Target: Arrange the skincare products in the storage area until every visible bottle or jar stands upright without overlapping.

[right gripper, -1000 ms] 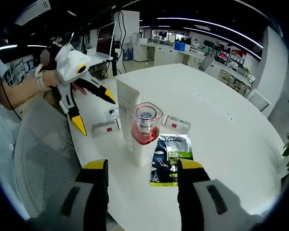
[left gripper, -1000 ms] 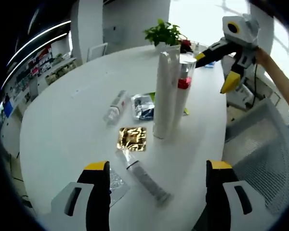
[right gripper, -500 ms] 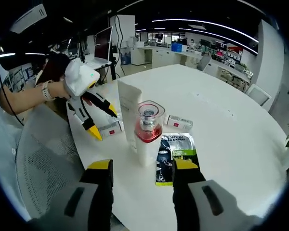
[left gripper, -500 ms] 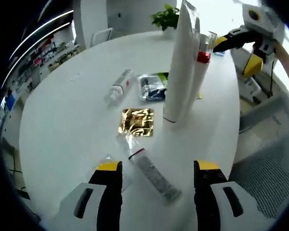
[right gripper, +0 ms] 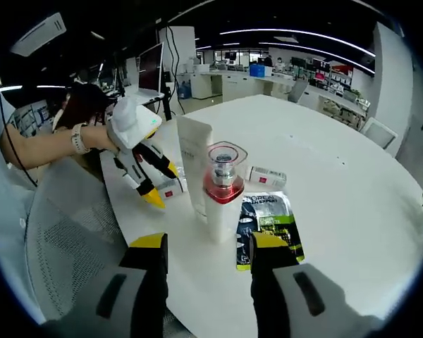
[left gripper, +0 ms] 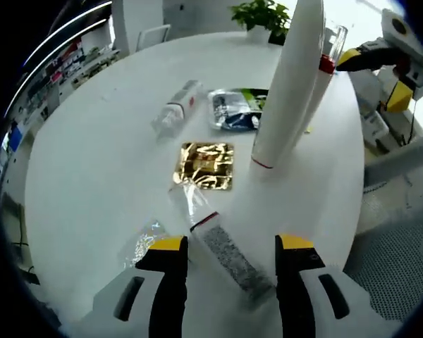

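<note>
The left gripper (left gripper: 225,257) is hanging low over the white round table (left gripper: 92,155), its yellow-tipped jaws standing apart and holding nothing. Between them a slim grey tube (left gripper: 222,250) is lying flat on the table, with a crinkled clear sachet (left gripper: 142,243) just beside the left jaw. Beyond the tube a gold foil sachet (left gripper: 206,165) is lying flat, and near it a tall white tube (left gripper: 285,84) is standing upright, touching or almost touching a red-collared pump bottle (left gripper: 323,67) (which one is nearer cannot be judged). Farther off, a dark sachet (left gripper: 236,113) and a small white tube (left gripper: 178,113) are lying flat.

The right gripper (right gripper: 206,246) is hovering open and empty in front of the pump bottle (right gripper: 224,190), the white tube (right gripper: 194,162) standing behind it.
</note>
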